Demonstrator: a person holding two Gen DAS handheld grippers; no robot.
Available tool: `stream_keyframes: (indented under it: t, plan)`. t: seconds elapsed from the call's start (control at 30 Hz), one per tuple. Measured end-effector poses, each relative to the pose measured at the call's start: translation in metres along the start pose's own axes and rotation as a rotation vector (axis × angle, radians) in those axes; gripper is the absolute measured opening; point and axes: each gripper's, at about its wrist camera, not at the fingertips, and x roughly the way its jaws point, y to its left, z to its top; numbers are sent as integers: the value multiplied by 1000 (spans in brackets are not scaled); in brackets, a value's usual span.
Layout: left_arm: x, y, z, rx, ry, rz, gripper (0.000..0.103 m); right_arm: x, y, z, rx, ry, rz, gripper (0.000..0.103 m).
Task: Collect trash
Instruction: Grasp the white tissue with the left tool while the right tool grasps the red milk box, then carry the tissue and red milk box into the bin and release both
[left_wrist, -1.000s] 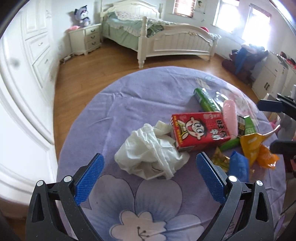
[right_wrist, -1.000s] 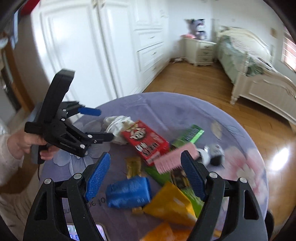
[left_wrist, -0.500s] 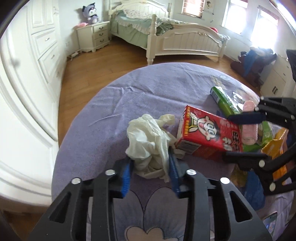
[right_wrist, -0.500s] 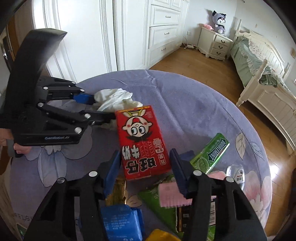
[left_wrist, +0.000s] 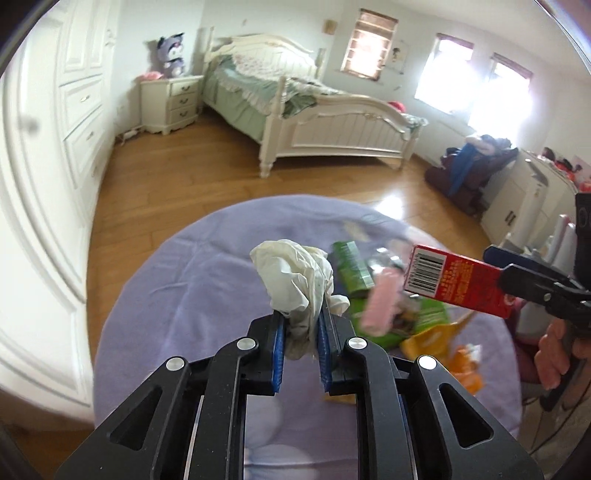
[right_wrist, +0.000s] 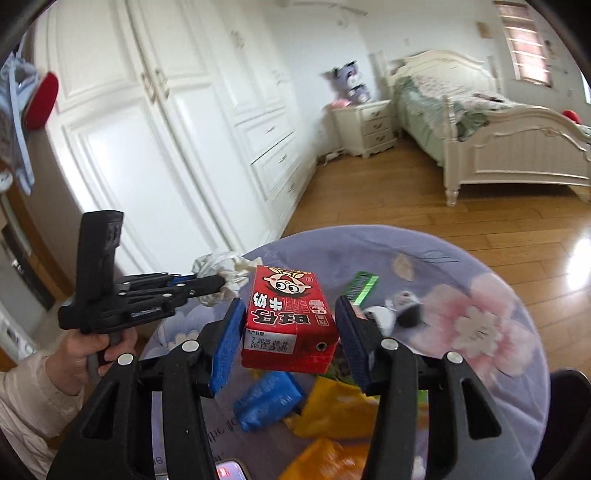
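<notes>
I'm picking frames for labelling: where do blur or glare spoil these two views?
Left wrist view: windows blown out, pink packet and wrappers smeared, crumpled white tissue sharp. Right wrist view: red milk carton crisp, orange wrappers blurred, glare on wooden floor.

A crumpled white plastic glove (left_wrist: 295, 275) hides its lower end between blue pads. The pink ridged wrapper (left_wrist: 380, 304) and orange foil packets (right_wrist: 325, 461) blur beyond reading, and a phone's (right_wrist: 229, 472) screen is cut off at the frame's bottom edge.
</notes>
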Motion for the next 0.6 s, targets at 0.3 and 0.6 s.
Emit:
stream_keyframes:
  t: [0.3, 0.6]
  plan:
    - [19, -123, 20, 110, 11, -205, 16, -91, -56, -34, 138, -134, -210, 50]
    - [102, -238, 14, 168, 164, -398, 16, -120, -142, -74, 238, -147, -509, 50]
